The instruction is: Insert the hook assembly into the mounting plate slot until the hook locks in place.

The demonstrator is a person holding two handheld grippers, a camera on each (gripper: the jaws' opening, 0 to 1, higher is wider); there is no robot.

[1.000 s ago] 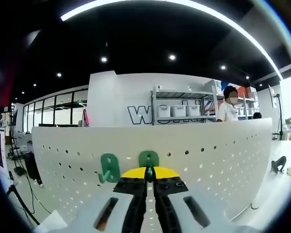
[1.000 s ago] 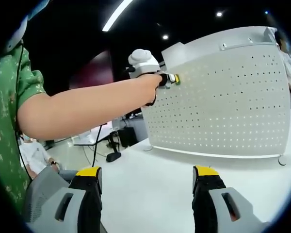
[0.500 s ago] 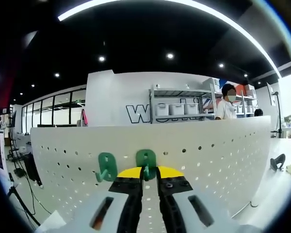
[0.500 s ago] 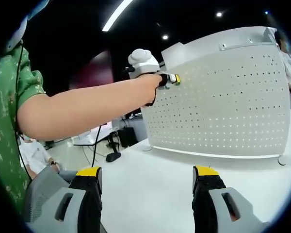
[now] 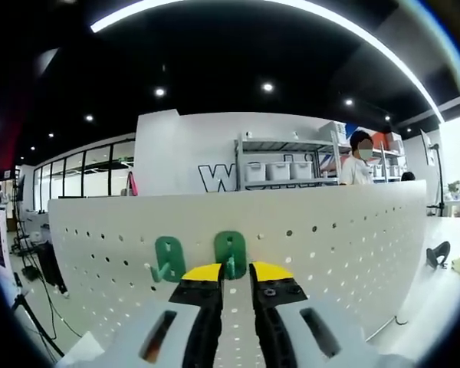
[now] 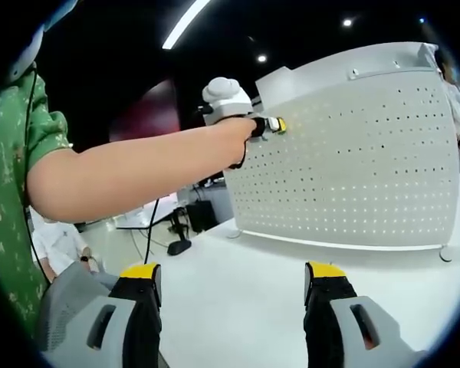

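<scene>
We face a white pegboard mounting plate [image 5: 330,230] where 2 green hooks [image 5: 230,251] already sit side by side. Our left gripper [image 5: 234,277], jaws parted and released, hangs just before the right-hand hook, apparently seated; our right gripper [image 6: 234,295] waits wide apart, empty, over the white table [image 6: 238,284].

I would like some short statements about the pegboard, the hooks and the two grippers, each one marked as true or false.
1. Two green hooks sit on the white pegboard. True.
2. The left gripper is clamped shut on a hook. False: its jaws stand apart, the nearer hook showing in the gap.
3. The right gripper holds a hook. False: its jaws are wide apart with nothing between them.
4. The pegboard stands upright on a white table. True.
5. The hooks are red. False: both are green.
</scene>
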